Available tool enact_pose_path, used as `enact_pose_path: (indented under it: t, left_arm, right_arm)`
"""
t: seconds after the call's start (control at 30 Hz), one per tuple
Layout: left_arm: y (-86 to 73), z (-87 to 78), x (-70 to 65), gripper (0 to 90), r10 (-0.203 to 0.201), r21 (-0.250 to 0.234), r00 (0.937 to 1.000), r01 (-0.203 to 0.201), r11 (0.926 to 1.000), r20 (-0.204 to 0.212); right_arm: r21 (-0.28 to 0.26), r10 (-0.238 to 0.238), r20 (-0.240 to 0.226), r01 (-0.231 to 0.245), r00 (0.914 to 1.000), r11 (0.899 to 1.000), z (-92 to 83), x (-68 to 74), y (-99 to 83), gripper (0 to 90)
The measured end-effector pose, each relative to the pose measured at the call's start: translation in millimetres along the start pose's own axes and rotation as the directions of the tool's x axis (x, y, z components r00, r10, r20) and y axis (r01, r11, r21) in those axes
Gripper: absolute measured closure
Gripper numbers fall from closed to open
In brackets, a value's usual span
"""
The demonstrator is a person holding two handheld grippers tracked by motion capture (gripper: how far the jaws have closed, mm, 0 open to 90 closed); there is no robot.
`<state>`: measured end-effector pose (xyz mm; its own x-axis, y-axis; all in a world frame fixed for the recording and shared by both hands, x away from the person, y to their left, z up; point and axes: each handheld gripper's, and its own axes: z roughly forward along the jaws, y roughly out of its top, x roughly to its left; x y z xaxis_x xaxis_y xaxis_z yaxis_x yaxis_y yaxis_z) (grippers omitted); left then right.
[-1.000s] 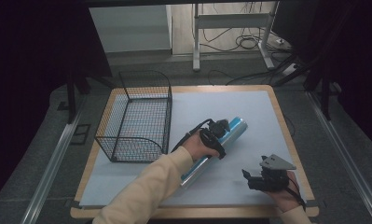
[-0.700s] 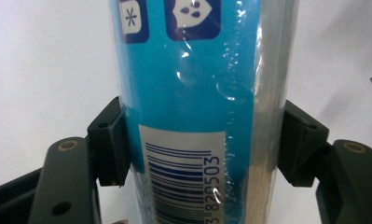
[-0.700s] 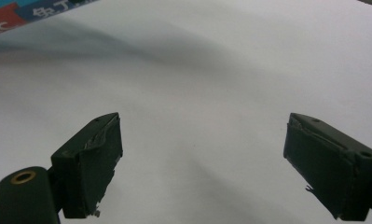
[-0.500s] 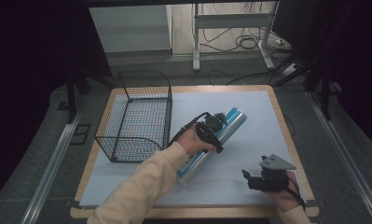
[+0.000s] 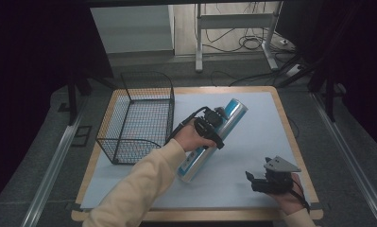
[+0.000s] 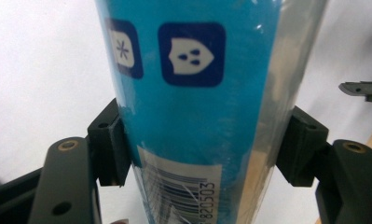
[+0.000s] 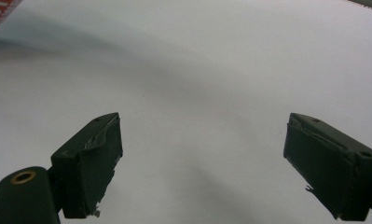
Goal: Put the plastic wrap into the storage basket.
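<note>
At the left of the counter, a black wire basket is seen standing upright on the white sheet, and its mesh floor is seen through the bars with no item lying on it. Just to its right, a long blue and silver foil-wrapped roll is held aslant by the left gripper, whose fingers are clamped on the two sides of the roll, as is shown in the left gripper view, where a barcode label and two dark blue icons are seen on the wrapper. The roll lies between the basket and the right gripper, close beside the basket's right wall but apart from it. At the right, near the front edge of the counter, the right gripper is held over the sheet with its fingers spread wide apart and nothing between them. Compared with a second ago, the roll's far end is seen raised and shifted slightly toward the back of the counter along with the left gripper, while the basket and the right gripper are found in the same places.
</note>
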<state>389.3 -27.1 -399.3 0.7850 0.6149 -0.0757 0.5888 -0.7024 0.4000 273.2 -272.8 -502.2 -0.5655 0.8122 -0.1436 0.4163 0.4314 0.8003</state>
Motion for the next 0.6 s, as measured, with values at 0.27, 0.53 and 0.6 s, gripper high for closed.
enact_pose_path:
  t: [0.27,0.53,0.6]
  left_arm:
    - [-0.2,-11.0,2.6,31.6,-0.002,-0.015,0.9999,0.002,0.9999,-0.010]
    - [2.5,-17.2,4.1,31.6,0.010,-0.015,0.9999,-0.010,0.9998,-0.012]
    - [3.7,-20.0,4.4,31.6,0.010,-0.019,0.9998,-0.010,0.9998,-0.017]
  right_arm:
    - [0.001,-0.002,0.001,0.002,1.0000,1.000,0.7,0.0,-0.1,12.1]
    - [0.001,0.001,0.000,-0.001,1.0000,1.000,0.2,0.2,-0.1,12.1]
    - [0.001,0.000,0.000,0.000,1.0000,1.000,0.2,-0.1,-0.2,12.1]
